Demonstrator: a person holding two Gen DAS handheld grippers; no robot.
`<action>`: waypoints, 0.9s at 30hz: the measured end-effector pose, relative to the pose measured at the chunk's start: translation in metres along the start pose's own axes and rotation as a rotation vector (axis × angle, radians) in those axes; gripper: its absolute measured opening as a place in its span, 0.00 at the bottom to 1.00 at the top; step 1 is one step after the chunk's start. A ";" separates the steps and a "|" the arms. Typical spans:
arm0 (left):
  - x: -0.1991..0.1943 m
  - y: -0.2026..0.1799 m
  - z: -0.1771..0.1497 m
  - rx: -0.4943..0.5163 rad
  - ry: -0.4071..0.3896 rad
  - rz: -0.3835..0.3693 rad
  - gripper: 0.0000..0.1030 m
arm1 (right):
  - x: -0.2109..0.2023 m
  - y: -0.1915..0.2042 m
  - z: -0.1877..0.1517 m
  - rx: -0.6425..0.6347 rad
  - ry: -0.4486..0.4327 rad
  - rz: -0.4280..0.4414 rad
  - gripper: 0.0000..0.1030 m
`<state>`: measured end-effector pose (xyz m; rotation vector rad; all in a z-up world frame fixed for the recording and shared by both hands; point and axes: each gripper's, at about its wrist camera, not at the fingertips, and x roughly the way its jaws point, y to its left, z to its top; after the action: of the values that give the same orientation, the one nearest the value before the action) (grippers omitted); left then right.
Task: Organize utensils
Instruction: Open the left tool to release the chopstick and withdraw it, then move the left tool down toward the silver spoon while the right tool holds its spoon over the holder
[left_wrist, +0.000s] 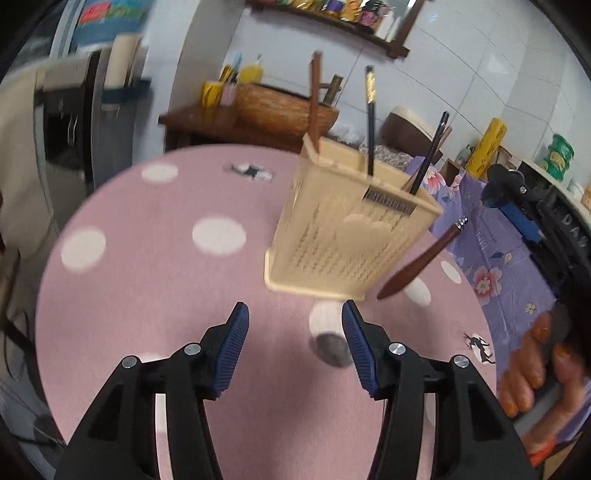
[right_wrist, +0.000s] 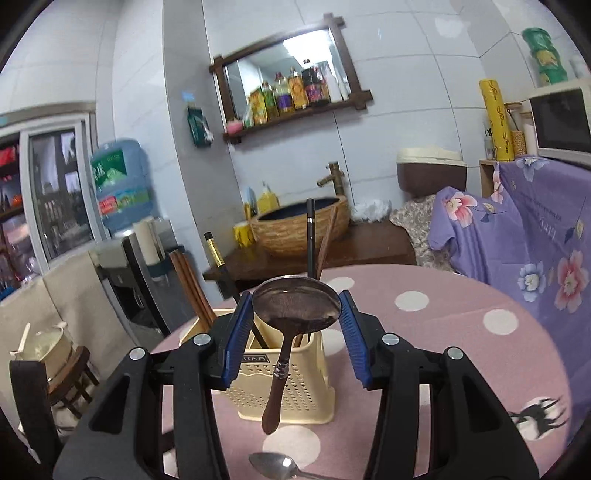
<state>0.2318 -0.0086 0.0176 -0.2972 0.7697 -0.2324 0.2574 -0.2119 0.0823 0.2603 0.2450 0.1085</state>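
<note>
A cream perforated utensil holder (left_wrist: 343, 236) stands on the pink dotted table (left_wrist: 147, 280) with several chopsticks (left_wrist: 370, 118) upright in it. My left gripper (left_wrist: 293, 328) is open and empty, just short of the holder's base. My right gripper (right_wrist: 295, 317) is shut on a wooden-handled spoon (right_wrist: 291, 317), held by its metal bowl with the handle hanging down in front of the holder (right_wrist: 291, 373). The spoon's handle (left_wrist: 421, 262) also shows in the left wrist view, right of the holder. A metal spoon (right_wrist: 280, 467) lies on the table below the right gripper.
A purple floral cloth (right_wrist: 524, 236) covers furniture at the table's right. A dark wooden counter with a woven basin (right_wrist: 299, 225) stands behind the table. A water dispenser (right_wrist: 122, 184) and cabinet are at the left. A pot on a stool (right_wrist: 48, 347) sits low left.
</note>
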 end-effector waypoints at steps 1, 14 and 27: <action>-0.002 0.004 -0.005 -0.006 0.003 0.018 0.50 | 0.002 -0.003 -0.004 0.011 -0.005 0.001 0.46; -0.001 0.003 -0.028 0.073 0.016 0.082 0.55 | 0.026 -0.008 -0.028 0.042 0.052 0.049 0.46; 0.005 -0.013 -0.040 0.162 0.064 0.068 0.56 | 0.028 -0.007 -0.030 0.026 0.119 0.019 0.46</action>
<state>0.2051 -0.0296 -0.0080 -0.1108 0.8176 -0.2390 0.2773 -0.2078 0.0463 0.2828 0.3626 0.1397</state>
